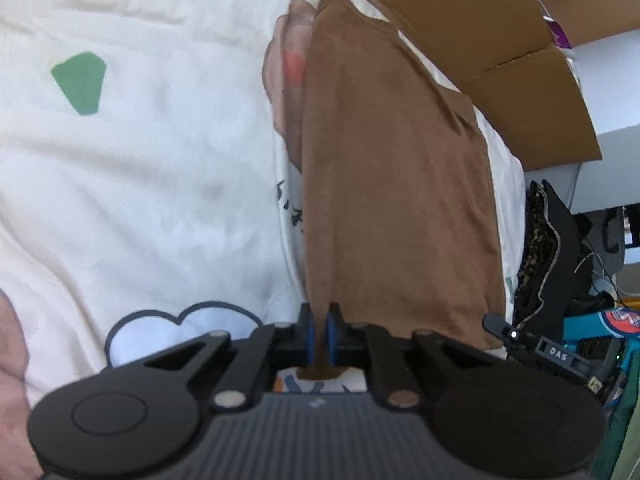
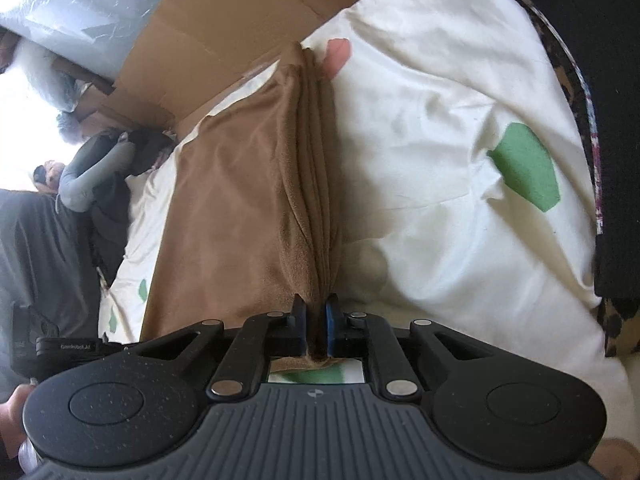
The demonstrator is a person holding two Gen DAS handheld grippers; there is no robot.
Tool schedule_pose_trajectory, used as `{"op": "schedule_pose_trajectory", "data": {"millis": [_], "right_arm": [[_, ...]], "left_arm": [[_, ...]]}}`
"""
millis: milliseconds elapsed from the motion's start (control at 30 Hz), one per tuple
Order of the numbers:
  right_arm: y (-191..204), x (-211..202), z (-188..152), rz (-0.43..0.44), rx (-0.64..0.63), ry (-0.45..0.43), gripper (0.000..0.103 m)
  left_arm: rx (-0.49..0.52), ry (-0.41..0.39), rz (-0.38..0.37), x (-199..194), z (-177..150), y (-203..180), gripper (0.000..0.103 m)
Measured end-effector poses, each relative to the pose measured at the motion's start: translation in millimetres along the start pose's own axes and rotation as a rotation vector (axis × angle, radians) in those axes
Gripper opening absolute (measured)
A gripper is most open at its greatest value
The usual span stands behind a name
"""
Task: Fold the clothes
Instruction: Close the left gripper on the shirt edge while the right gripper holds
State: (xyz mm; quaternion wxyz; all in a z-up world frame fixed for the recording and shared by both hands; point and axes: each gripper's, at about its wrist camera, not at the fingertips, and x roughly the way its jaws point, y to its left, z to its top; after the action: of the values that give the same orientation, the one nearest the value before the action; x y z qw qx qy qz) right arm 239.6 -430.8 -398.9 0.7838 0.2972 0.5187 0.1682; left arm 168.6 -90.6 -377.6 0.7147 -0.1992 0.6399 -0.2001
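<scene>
Both tools, left (image 1: 319,334) & right (image 2: 317,330), clamp brown cloth (image 1: 400,184) edge btw pads.

In the left wrist view the cloth (image 1: 400,184) runs up the frame's centre on the sheet (image 1: 140,160), its lower edge between the gripper (image 1: 319,336) pads; cardboard (image 1: 492,52) lies upper right, clutter (image 1: 560,264) at right.
</scene>
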Motion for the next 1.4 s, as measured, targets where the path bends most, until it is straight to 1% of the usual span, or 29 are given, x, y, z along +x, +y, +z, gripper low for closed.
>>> {"op": "schedule_pose_trajectory", "data": {"millis": [100, 333, 500, 633, 767, 900, 1033, 1167, 1400], "right_arm": [[12, -5, -3, 0.011, -0.042, 0.026, 0.006], [26, -19, -12, 0.034, -0.072, 0.077, 0.006], [29, -31, -21, 0.032, -0.083, 0.119, 0.006], [29, -39, -29, 0.036, -0.09, 0.156, 0.006], [29, -45, -38, 0.053, -0.097, 0.196, 0.006], [28, -51, -47, 0.077, -0.097, 0.239, 0.006], [27, -55, -55, 0.076, -0.1, 0.28, 0.006], [24, -53, -61, 0.067, -0.089, 0.301, 0.006], [5, -35, -69, 0.004, -0.046, 0.337, 0.007]], "left_arm": [[0.003, 0.002, 0.009, -7, 2, -2, 0.006], [0.009, 0.032, 0.022, -26, -8, -1, 0.006], [-0.01, 0.069, 0.038, -26, -29, 0, 0.006], [-0.025, 0.082, 0.045, -32, -44, 1, 0.006], [-0.036, 0.092, 0.052, -41, -54, 2, 0.006], [-0.033, 0.114, 0.065, -48, -64, 5, 0.006], [-0.025, 0.14, 0.076, -52, -75, 8, 0.006], [-0.035, 0.157, 0.084, -46, -84, 15, 0.006], [-0.045, 0.166, 0.111, -23, -95, 30, 0.006]]}}
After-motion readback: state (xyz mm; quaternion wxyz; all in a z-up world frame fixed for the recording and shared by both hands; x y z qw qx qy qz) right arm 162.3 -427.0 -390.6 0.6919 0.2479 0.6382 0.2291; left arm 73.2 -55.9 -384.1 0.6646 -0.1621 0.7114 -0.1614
